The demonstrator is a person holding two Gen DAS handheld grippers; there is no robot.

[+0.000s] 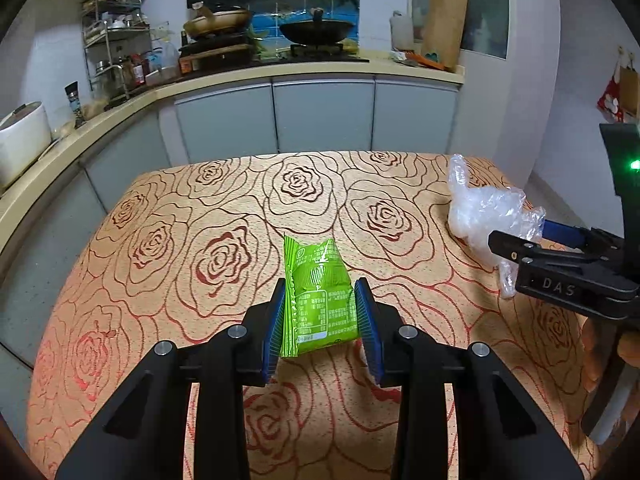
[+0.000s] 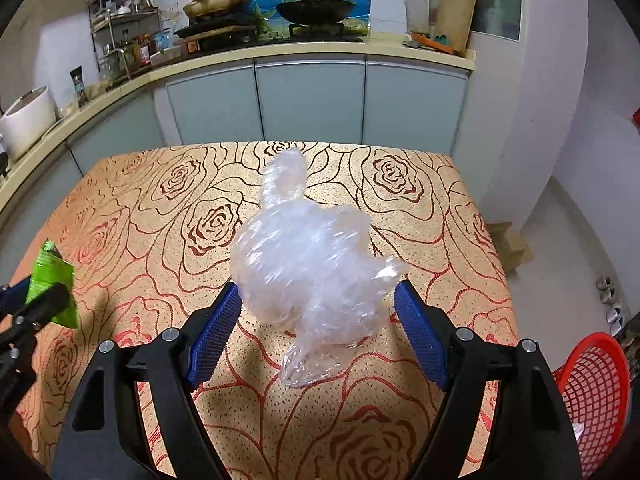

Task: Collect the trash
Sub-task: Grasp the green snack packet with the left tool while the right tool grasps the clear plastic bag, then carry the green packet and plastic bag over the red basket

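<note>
A big table (image 1: 168, 216) fills most of both views. It has an orange cloth with red rose outlines on it. Behind the table runs a long kitchen counter (image 1: 320, 70) with grey cupboard doors under it, and pans sit on the stove up there.

At the right edge of the right wrist view, a red basket (image 2: 596, 392) with holes in its side stands lower than the table top, beside the table.

The left gripper (image 1: 322, 324) has its two blue pads squeezed tight on a green snack wrapper (image 1: 320, 296). The wrapper sticks up and out past the pads, over the cloth.

A crumpled clear plastic bag (image 2: 308, 256) is in the middle of the right wrist view, near the right side of the table. The right gripper (image 2: 316, 332) has its jaws spread wide, one blue pad on each side of the bag. The bag looks blurry, and I cannot tell if the pads are touching it or if it rests on the cloth.
</note>
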